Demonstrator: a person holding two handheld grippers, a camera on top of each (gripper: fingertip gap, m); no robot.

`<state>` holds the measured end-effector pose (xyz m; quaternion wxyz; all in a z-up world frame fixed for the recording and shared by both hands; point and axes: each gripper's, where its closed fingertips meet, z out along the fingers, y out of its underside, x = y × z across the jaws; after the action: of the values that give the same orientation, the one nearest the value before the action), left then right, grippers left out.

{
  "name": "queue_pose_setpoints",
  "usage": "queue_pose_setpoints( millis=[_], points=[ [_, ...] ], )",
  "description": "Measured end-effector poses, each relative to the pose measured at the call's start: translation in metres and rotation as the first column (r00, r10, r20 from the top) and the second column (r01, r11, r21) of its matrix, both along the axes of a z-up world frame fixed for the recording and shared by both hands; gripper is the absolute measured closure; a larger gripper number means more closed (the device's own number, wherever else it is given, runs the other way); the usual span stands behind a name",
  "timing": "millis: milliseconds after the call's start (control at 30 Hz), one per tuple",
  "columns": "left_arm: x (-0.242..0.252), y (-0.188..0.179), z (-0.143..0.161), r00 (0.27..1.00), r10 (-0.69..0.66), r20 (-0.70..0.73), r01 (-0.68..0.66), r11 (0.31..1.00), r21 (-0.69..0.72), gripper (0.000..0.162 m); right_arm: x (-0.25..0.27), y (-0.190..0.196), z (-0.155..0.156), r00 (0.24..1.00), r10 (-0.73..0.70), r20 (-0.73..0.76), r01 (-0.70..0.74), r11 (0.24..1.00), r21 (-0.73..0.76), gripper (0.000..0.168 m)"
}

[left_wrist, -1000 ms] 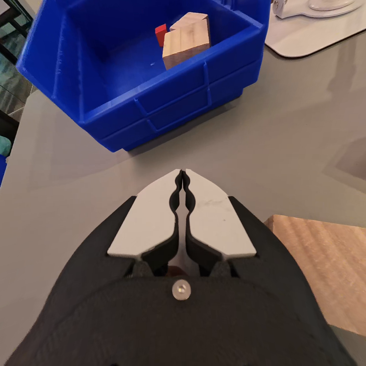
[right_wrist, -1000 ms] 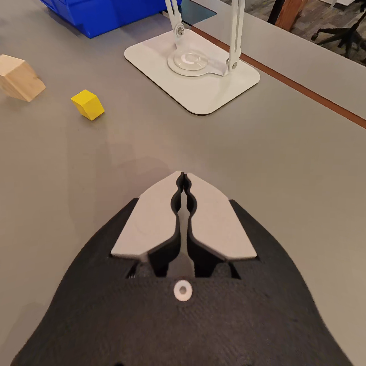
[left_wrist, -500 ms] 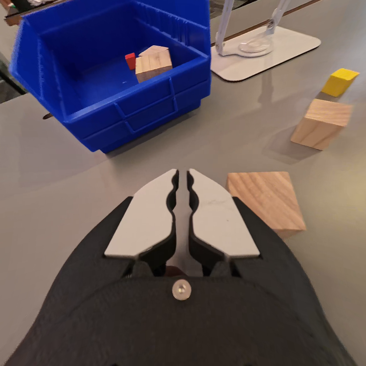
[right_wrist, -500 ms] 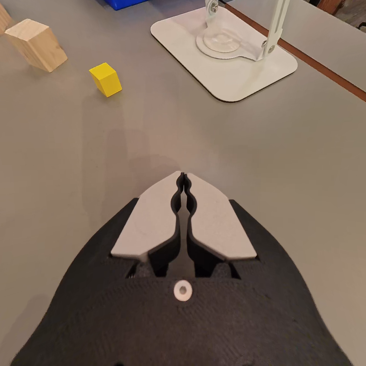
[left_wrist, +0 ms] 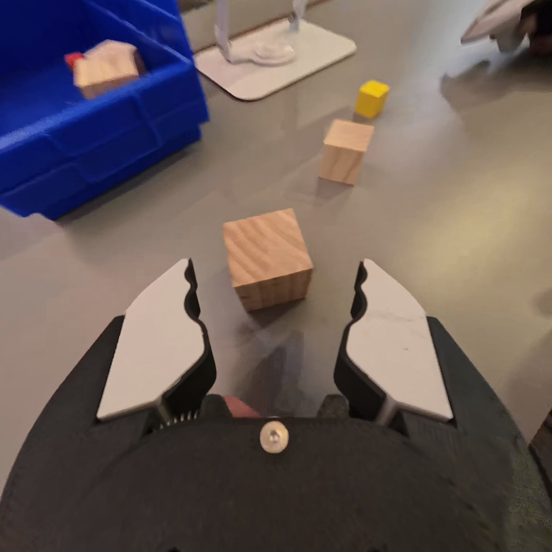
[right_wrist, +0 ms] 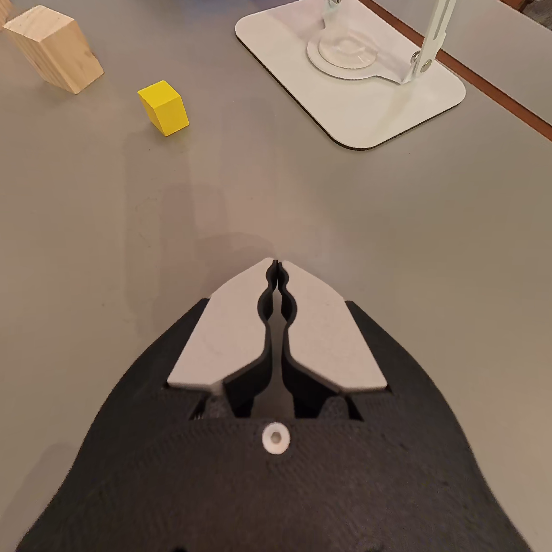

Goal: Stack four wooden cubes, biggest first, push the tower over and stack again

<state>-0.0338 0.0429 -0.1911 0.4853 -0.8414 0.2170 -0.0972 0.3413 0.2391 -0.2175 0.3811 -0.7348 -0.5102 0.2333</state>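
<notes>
A large plain wooden cube (left_wrist: 265, 257) stands on the grey table just ahead of my left gripper (left_wrist: 276, 263), which is open and empty, its fingers either side of the cube's near end. Behind it stand a smaller wooden cube (left_wrist: 345, 150) and a small yellow cube (left_wrist: 372, 98). A blue bin (left_wrist: 98, 143) at the left holds another wooden cube (left_wrist: 106, 67) and a small red cube (left_wrist: 71, 58). My right gripper (right_wrist: 276, 263) is shut and empty over bare table; the yellow cube (right_wrist: 164, 107) and wooden cube (right_wrist: 55, 49) lie to its far left.
A white stand base (left_wrist: 277, 65) with thin white legs sits behind the cubes; it also shows in the right wrist view (right_wrist: 358, 77). The other gripper (left_wrist: 507, 33) shows blurred at the top right. A brown strip (right_wrist: 478, 86) marks the table's far edge. The grippers' ends are close to 45 cm from one another. The white stand base (left_wrist: 277, 65) is about 25 cm from my right fingertips and 35 cm from my left. It turns up in the right wrist view (right_wrist: 306, 57) as well.
My left gripper has opened wide and swung right, from facing the blue bin to facing the large wooden cube. My right gripper stayed shut and moved slightly forward toward the yellow cube.
</notes>
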Motion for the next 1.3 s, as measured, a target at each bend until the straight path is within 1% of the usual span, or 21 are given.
queue_pose_setpoints(
  millis=[33, 100, 133, 167, 200, 233, 333, 400, 467, 567, 600, 667, 767, 800, 900, 967, 1000, 1033, 1100, 1200, 1300],
  points=[
    [0.008, 0.002, -0.009, 0.999, -0.013, -0.031, 0.012, 1.0, -0.028, 0.062, -0.001, -0.001, 0.001, 1.0, 0.004, -0.004, -0.004, 1.0, 0.002, 0.168],
    [0.017, 0.01, -0.026, 0.991, -0.024, -0.134, 0.015, 0.998, -0.068, 0.059, -0.005, -0.003, 0.001, 1.0, 0.016, -0.005, -0.016, 1.0, 0.003, 0.168],
    [0.015, 0.017, -0.031, 0.983, -0.004, -0.185, -0.009, 0.998, -0.067, 0.063, -0.008, -0.005, 0.001, 1.0, 0.027, -0.005, -0.027, 1.0, 0.007, 0.168],
    [0.014, 0.022, -0.03, 0.979, 0.008, -0.202, -0.019, 0.999, -0.051, 0.073, -0.012, -0.008, 0.002, 0.999, 0.041, -0.011, -0.041, 0.999, 0.008, 0.168],
    [0.017, 0.026, -0.027, 0.984, 0.0, -0.177, -0.007, 0.999, -0.037, 0.095, -0.017, -0.012, 0.004, 0.998, 0.061, -0.021, -0.061, 0.998, 0.009, 0.168],
    [0.02, 0.028, -0.026, 0.989, -0.008, -0.147, 0.001, 0.999, -0.047, 0.098, -0.025, -0.017, 0.006, 0.996, 0.09, -0.027, -0.09, 0.996, 0.015, 0.168],
    [0.024, 0.03, -0.027, 0.984, -0.038, -0.173, 0.032, 0.999, -0.039, 0.099, -0.059, -0.046, 0.023, 0.968, 0.243, -0.067, -0.239, 0.969, 0.064, 0.168],
    [0.027, 0.03, -0.026, 0.986, -0.05, -0.161, 0.044, 0.998, -0.044, 0.099, -0.09, -0.069, 0.034, 0.933, 0.352, -0.075, -0.345, 0.935, 0.084, 0.168],
    [0.03, 0.03, -0.026, 0.984, -0.073, -0.165, 0.067, 0.997, -0.042, 0.099, -0.123, -0.09, 0.036, 0.887, 0.458, -0.057, -0.454, 0.889, 0.068, 0.168],
    [0.039, 0.029, -0.027, 0.979, -0.115, -0.17, 0.109, 0.993, -0.039, 0.099, -0.169, -0.106, 0.028, 0.813, 0.579, 0.053, -0.582, 0.807, 0.101, 0.129],
    [0.041, 0.029, -0.027, 0.978, -0.122, -0.169, 0.117, 0.992, -0.04, 0.099, -0.183, -0.108, 0.025, 0.787, 0.611, 0.084, -0.617, 0.78, 0.106, 0.12],
    [0.042, 0.029, -0.027, 0.977, -0.13, -0.167, 0.125, 0.991, -0.041, 0.099, -0.207, -0.114, 0.025, 0.734, 0.67, 0.108, -0.679, 0.728, 0.092, 0.117],
    [0.045, 0.027, -0.027, 0.974, -0.156, -0.166, 0.152, 0.988, -0.041, 0.099, -0.236, -0.11, 0.02, 0.679, 0.712, 0.18, -0.731, 0.68, 0.064, 0.096],
    [0.046, 0.027, -0.027, 0.972, -0.167, -0.167, 0.163, 0.986, -0.041, 0.099, -0.243, -0.109, 0.016, 0.659, 0.728, 0.191, -0.746, 0.665, 0.04, 0.094],
    [0.049, 0.027, -0.026, 0.969, -0.188, -0.162, 0.183, 0.982, -0.043, 0.099, -0.253, -0.111, -0.003, 0.576, 0.783, 0.235, -0.793, 0.605, -0.073, 0.099],
    [0.052, 0.027, -0.026, 0.965, -0.208, -0.16, 0.204, 0.978, -0.044, 0.099, -0.253, -0.113, -0.014, 0.523, 0.809, 0.268, -0.81, 0.57, -0.138, 0.118],
    [0.053, 0.027, -0.026, 0.962, -0.22, -0.16, 0.215, 0.976, -0.044, 0.099, -0.255, -0.113, -0.015, 0.516, 0.813, 0.269, -0.815, 0.563, -0.138, 0.123],
    [0.055, 0.027, -0.026, 0.959, -0.234, -0.161, 0.23, 0.972, -0.044, 0.099, -0.257, -0.112, -0.013, 0.518, 0.811, 0.273, -0.817, 0.563, -0.124, 0.123],
    [0.059, 0.028, -0.026, 0.955, -0.25, -0.157, 0.246, 0.968, -0.045, 0.099, -0.257, -0.11, -0.005, 0.529, 0.806, 0.265, -0.816, 0.569, -0.102, 0.123],
    [0.072, 0.03, -0.026, 0.945, -0.29, -0.152, 0.286, 0.957, -0.047, 0.099, -0.256, -0.118, 0.024, 0.536, 0.825, 0.179, -0.83, 0.554, -0.07, 0.123],
    [0.092, 0.037, -0.026, 0.927, -0.34, -0.157, 0.337, 0.94, -0.047, 0.099, -0.255, -0.133, 0.048, 0.504, 0.852, 0.144, -0.854, 0.516, -0.066, 0.123]
  ],
)
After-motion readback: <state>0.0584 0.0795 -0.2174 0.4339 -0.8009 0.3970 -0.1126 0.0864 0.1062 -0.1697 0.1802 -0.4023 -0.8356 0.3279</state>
